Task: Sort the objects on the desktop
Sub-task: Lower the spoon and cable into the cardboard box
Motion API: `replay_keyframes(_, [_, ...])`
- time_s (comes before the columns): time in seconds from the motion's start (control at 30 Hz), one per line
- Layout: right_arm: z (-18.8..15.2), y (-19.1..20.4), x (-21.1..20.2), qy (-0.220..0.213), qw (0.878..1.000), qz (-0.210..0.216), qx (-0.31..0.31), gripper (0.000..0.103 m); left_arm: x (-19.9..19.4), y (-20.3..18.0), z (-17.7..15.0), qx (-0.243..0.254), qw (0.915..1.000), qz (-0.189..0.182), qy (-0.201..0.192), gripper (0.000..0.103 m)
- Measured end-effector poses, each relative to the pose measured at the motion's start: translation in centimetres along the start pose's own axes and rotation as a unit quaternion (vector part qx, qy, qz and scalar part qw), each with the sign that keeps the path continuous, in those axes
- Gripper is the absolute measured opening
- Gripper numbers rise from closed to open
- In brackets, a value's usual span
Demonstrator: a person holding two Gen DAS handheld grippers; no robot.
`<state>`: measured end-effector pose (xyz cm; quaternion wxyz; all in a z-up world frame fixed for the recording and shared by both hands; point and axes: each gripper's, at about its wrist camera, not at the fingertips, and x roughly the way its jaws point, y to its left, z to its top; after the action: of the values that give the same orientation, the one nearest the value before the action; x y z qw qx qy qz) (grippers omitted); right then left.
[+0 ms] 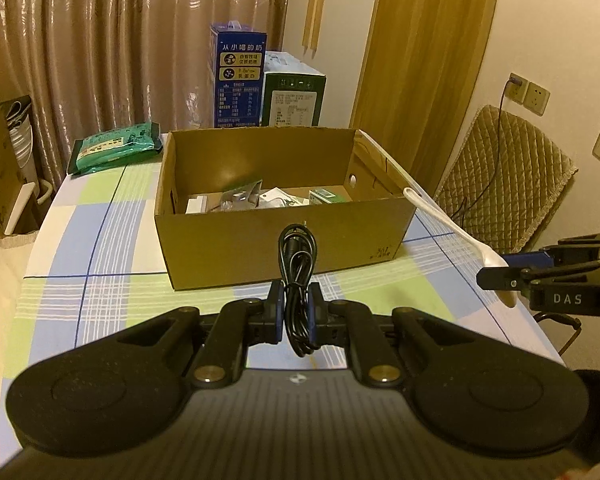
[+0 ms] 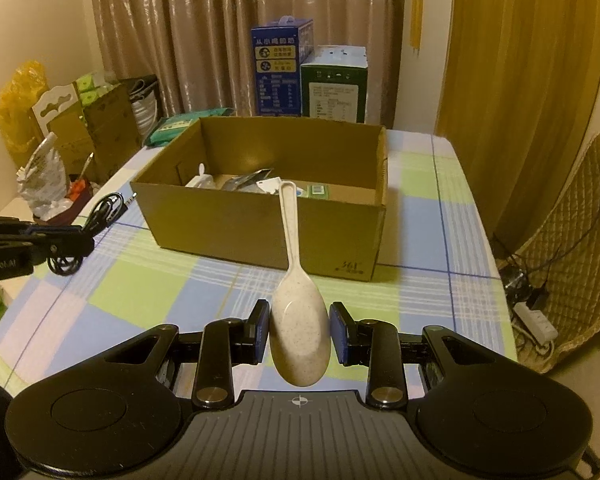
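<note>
My left gripper point(image 1: 297, 308) is shut on a coiled black cable point(image 1: 298, 276) and holds it above the table, in front of the open cardboard box point(image 1: 260, 248). My right gripper point(image 2: 299, 330) is shut on the bowl of a speckled white rice spoon point(image 2: 298, 320), handle pointing toward the box point(image 2: 260, 232). The spoon also shows in the left wrist view point(image 1: 456, 236), and the cable in the right wrist view point(image 2: 100, 216). The box holds several small items, among them a silver packet point(image 1: 240, 196) and a green pack point(image 1: 326, 196).
The table has a checked blue, green and white cloth point(image 1: 100, 264). A green packet point(image 1: 116, 148) lies at the far left corner. Two tall cartons point(image 1: 238, 76) stand behind the box. A padded chair point(image 1: 504, 176) is to the right; bags and clutter point(image 2: 60, 140) are left.
</note>
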<state>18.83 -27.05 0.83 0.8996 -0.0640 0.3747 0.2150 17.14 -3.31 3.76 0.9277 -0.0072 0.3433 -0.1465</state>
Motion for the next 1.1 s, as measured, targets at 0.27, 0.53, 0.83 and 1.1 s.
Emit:
replay_keyframes(0.27, [1.7,-0.7,1.1,0.002,1.000,-0.005,-0.009,0.029,1.9,0.7,1.7,0.018,0.9998,0.000,0.011,0.008])
replay_keyframes(0.53, [3.7,-1.2,2.4,0.005,1.000,-0.003,-0.022,0.029,3.7,1.4,3.3,0.033,0.9992,0.002,0.022,0.008])
replay_keyframes(0.83, [6.1,-1.3,4.0,0.014,0.999,-0.003,-0.042,0.029,5.7,1.8,4.5,0.046,0.9982,-0.006,0.037,0.008])
replay_keyframes(1.1, [8.1,-2.0,5.1,0.021,0.998,-0.010,-0.056,0.029,7.1,2.6,5.7,0.056,0.9974,-0.006,0.045,0.008])
